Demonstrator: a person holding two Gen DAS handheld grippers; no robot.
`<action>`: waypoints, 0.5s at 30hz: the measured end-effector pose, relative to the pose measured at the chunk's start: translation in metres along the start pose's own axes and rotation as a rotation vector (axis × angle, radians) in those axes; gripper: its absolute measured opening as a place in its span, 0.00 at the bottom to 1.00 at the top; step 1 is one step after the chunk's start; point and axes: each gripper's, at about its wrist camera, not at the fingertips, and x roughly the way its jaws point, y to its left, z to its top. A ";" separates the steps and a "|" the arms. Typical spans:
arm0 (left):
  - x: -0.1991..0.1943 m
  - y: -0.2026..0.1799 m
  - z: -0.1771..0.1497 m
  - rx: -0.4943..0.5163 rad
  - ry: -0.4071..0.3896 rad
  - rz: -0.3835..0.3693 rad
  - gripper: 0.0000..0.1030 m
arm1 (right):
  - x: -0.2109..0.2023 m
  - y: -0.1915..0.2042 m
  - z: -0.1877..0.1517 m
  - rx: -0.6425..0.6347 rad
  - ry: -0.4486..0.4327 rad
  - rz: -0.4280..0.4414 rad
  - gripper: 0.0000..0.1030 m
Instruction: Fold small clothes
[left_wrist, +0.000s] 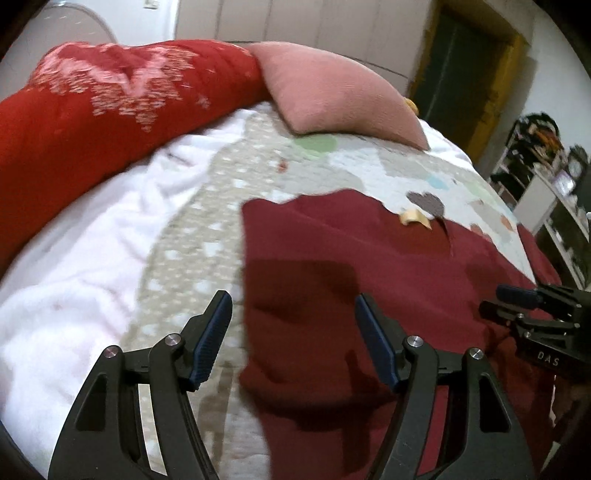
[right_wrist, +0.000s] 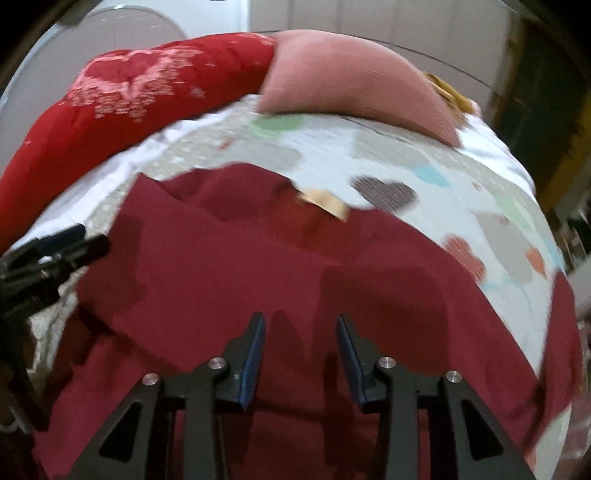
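Left wrist view:
- No containers are seen close by; a shelf unit (left_wrist: 532, 184) with blurred items stands at the far right, contents not readable.
- A dark red garment (left_wrist: 351, 266) is spread flat on the bed (left_wrist: 192, 236), on a quilt printed with hearts.
- A beige tag (left_wrist: 415, 218) is seen at the garment's far edge, by a small slit.
- The garment's left edge runs straight, passing just below the left hand-held gripper (left_wrist: 293, 306).
- The left hand-held gripper's fingers are held wide apart, nothing between them; cloth is seen under the right finger only.
- The right hand-held gripper (left_wrist: 517, 295) is seen at the right edge, over the garment; its state cannot be told here.
- A red patterned blanket (left_wrist: 110, 96) and a pink pillow (left_wrist: 332, 92) lie at the head of the bed.

Right wrist view:
- The dark red garment (right_wrist: 295, 258) fills the foreground, mostly flat, with a few low creases near the far edge.
- The beige tag (right_wrist: 325, 205) sits at the far edge, centre.
- The right hand-held gripper (right_wrist: 301, 321) is held partly apart above the cloth, nothing clamped.
- The left hand-held gripper (right_wrist: 74, 240) is seen at the left, by the garment's corner.
- The frame is motion-blurred.
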 end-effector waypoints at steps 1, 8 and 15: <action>0.002 -0.004 -0.001 0.006 0.009 -0.010 0.67 | 0.000 -0.008 -0.005 0.028 0.008 -0.017 0.37; 0.023 -0.029 -0.012 0.090 0.066 0.036 0.71 | -0.002 -0.044 -0.038 0.127 0.015 0.002 0.37; 0.026 -0.032 -0.019 0.109 0.048 0.051 0.76 | -0.014 -0.120 -0.023 0.200 0.003 -0.252 0.42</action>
